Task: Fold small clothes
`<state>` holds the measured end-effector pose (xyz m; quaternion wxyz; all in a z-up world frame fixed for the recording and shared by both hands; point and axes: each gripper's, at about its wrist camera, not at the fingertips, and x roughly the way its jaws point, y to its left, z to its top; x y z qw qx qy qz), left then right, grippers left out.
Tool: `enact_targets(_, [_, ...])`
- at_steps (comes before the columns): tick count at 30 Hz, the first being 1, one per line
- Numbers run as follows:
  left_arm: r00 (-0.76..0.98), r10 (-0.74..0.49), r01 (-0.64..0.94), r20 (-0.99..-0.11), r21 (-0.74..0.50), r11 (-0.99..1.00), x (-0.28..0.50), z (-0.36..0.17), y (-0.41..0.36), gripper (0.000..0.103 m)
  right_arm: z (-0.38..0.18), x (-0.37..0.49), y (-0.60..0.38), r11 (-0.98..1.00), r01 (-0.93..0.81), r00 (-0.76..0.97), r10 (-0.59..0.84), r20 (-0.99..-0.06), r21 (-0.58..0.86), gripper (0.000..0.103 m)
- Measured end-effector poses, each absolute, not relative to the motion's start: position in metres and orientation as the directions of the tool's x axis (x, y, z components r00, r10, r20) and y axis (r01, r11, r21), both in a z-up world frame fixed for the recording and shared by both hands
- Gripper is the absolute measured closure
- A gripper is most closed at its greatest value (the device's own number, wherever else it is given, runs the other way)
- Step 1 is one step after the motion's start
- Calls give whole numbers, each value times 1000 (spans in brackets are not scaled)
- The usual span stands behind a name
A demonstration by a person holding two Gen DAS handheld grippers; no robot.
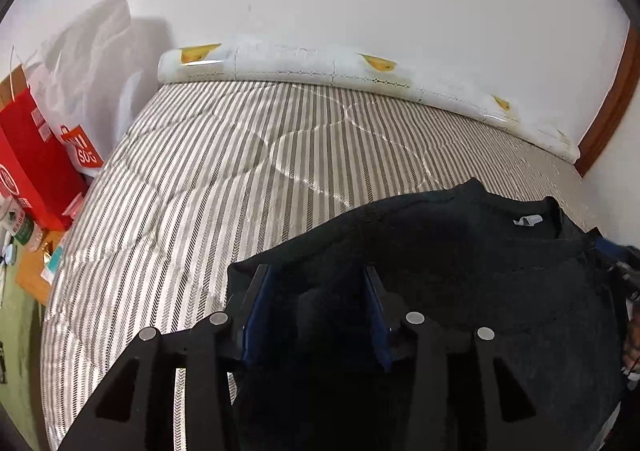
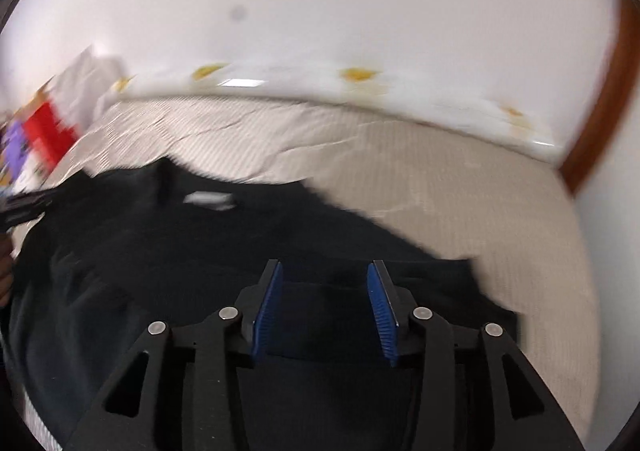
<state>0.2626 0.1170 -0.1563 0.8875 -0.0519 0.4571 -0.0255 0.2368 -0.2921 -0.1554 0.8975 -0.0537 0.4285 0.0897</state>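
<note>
A black T-shirt [image 1: 460, 251] lies flat on a striped mattress [image 1: 208, 179], collar and white neck label [image 1: 528, 220] toward the far side. My left gripper [image 1: 316, 275] is open over the shirt's left part, blue pads spread with black cloth between them. In the blurred right wrist view the same shirt [image 2: 180, 251] fills the lower left with its label [image 2: 210, 200] visible. My right gripper [image 2: 325, 271] is open over the shirt's right part, near its right edge.
A rolled white sheet with yellow marks [image 1: 340, 67] lies along the mattress's far edge by the white wall. Red boxes and bags [image 1: 32, 155] stand off the mattress's left side. A brown wooden frame [image 1: 612, 99] rises at the far right.
</note>
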Motion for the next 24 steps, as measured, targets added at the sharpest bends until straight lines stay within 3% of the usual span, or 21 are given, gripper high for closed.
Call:
enact_targets(4, [582, -126, 20, -804, -140, 990, 259, -156, 122, 59, -177, 248, -262, 946, -323, 542, 195, -817, 12, 55])
enact_targets(8, [578, -160, 26, -800, -178, 984, 260, -161, 126, 54, -186, 256, -250, 936, -350, 526, 179, -832, -20, 48])
enact_targets(16, [581, -210, 30, -786, -237, 971, 257, -163, 132, 53, -190, 260, -250, 908, -418, 473, 208, -856, -10, 53])
enact_targets(19, [581, -223, 28, -783, -255, 967, 257, -164, 133, 53, -190, 258, -245, 889, -457, 462, 225, -858, -13, 72])
enact_targets(21, [583, -227, 28, -780, -261, 965, 257, -164, 133, 53, -189, 252, -237, 871, -488, 475, 213, -854, -54, 96])
enact_targets(24, [596, -241, 30, -766, -278, 960, 254, -160, 136, 53, -188, 243, -228, 856, -499, 519, 169, -838, -136, 98])
